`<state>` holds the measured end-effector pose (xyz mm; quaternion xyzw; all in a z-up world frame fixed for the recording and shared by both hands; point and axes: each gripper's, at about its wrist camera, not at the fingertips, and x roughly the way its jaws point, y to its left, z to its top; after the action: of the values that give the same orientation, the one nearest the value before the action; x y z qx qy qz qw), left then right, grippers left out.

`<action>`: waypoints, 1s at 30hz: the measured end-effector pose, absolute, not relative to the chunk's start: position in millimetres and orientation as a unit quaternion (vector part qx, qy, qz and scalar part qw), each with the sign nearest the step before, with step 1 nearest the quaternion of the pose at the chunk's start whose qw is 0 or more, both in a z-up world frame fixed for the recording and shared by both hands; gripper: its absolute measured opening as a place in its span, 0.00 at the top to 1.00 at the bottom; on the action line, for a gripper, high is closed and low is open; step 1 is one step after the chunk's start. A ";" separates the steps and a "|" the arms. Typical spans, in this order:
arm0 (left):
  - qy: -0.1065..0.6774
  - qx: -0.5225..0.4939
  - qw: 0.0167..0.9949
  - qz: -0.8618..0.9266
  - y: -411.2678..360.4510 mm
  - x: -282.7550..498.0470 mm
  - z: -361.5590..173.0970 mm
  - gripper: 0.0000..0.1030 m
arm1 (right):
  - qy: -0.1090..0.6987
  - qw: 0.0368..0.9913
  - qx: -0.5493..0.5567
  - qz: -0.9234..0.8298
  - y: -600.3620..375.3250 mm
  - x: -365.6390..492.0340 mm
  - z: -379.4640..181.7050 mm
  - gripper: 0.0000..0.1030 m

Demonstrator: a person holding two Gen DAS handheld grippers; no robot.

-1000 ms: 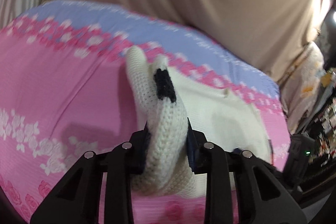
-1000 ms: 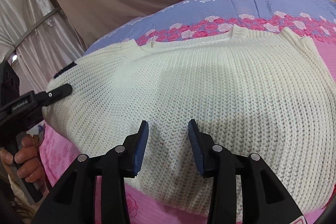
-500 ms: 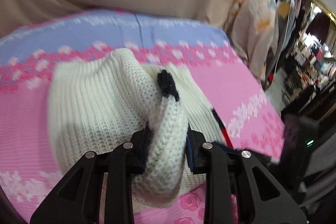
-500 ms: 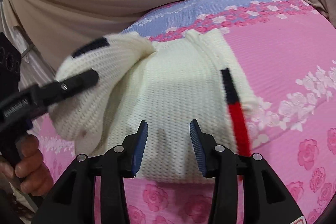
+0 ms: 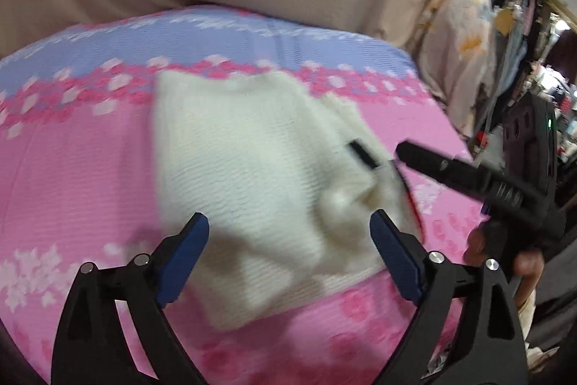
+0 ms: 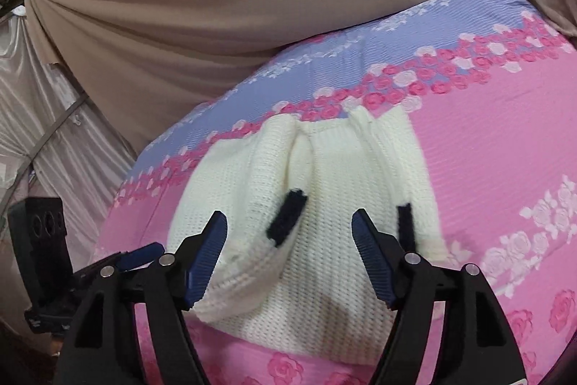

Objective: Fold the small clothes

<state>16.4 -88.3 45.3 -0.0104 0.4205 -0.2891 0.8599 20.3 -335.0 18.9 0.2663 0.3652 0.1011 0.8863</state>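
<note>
A cream knitted sweater point(image 5: 249, 165) lies on the pink bed cover, both sleeves folded in over its body. In the right wrist view the sweater point(image 6: 331, 280) shows two dark cuffs point(image 6: 287, 218), side by side. My left gripper point(image 5: 288, 230) hovers over the sweater's near edge. Its jaws are opening wide and nothing is pinched between them. My right gripper point(image 6: 288, 226) is also opening, with the sweater below its fingers and untouched by the pads. A finger point(image 5: 436, 165) of the right gripper reaches in from the right beside the cuff point(image 5: 362, 152).
The bed cover point(image 6: 505, 139) is pink with rose bands and a lilac strip at the far side. A beige curtain point(image 6: 216, 6) hangs behind it. A pale hanging garment point(image 5: 458, 42) and cluttered shelves stand past the bed's right edge. The person's hand point(image 5: 505, 255) holds the right gripper.
My left gripper has let go of the sleeve, which now lies flat across the sweater. Both grippers have opened much wider. The sweater has gone from spread out to a narrow fold.
</note>
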 end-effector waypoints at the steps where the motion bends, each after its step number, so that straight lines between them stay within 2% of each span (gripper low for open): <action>1: 0.432 -0.007 0.859 -0.276 -80.8 16.8 37.9 0.14 | 0.386 0.873 0.278 0.103 -332.6 30.9 12.5 0.30; 6: 0.483 0.009 0.842 -0.240 -63.5 17.0 -2.3 0.14 | 0.442 0.821 0.328 0.152 -312.9 68.0 -14.2 0.30; 12: 0.510 0.014 0.826 -0.241 -65.0 19.2 -22.8 0.14 | 0.465 0.822 0.297 0.141 -293.4 89.5 -14.2 0.29; 14: 0.509 0.023 0.822 -0.253 -69.3 14.5 -22.5 0.14 | 0.464 0.829 0.280 0.139 -287.4 93.4 -7.0 0.33; 15: 0.504 0.029 0.823 -0.258 -71.6 11.4 -21.2 0.14 | 0.460 0.834 0.269 0.138 -286.1 94.0 -2.9 0.38; 16: 0.498 0.036 0.826 -0.262 -74.0 9.0 -19.5 0.14 | 0.453 0.845 0.252 0.133 -283.6 94.1 3.3 0.65; 17: 0.490 0.042 0.830 -0.263 -76.4 7.1 -17.3 0.14 | 0.447 0.850 0.244 0.135 -284.2 94.2 7.5 0.78; 23: 0.481 0.041 0.845 -0.231 -72.4 13.4 -13.8 0.18 | 0.293 0.860 0.320 0.267 -324.4 40.2 59.4 0.81; 25: 0.491 0.041 0.841 -0.225 -75.5 19.5 -18.0 0.20 | 0.309 0.892 0.281 0.175 -346.0 32.2 44.3 0.81; 28: 0.496 0.042 0.838 -0.226 -73.5 24.5 -25.2 0.20 | 0.422 0.878 0.226 0.024 -365.5 48.3 -17.4 0.79; 30: 0.497 0.045 0.834 -0.235 -77.4 25.2 -24.6 0.21 | 0.389 0.875 0.282 0.053 -375.7 35.4 -22.9 0.75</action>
<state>25.2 -77.4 -24.6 0.0452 0.4971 -0.2346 0.8342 35.4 -375.7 -22.9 0.2817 0.3894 0.0535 0.8753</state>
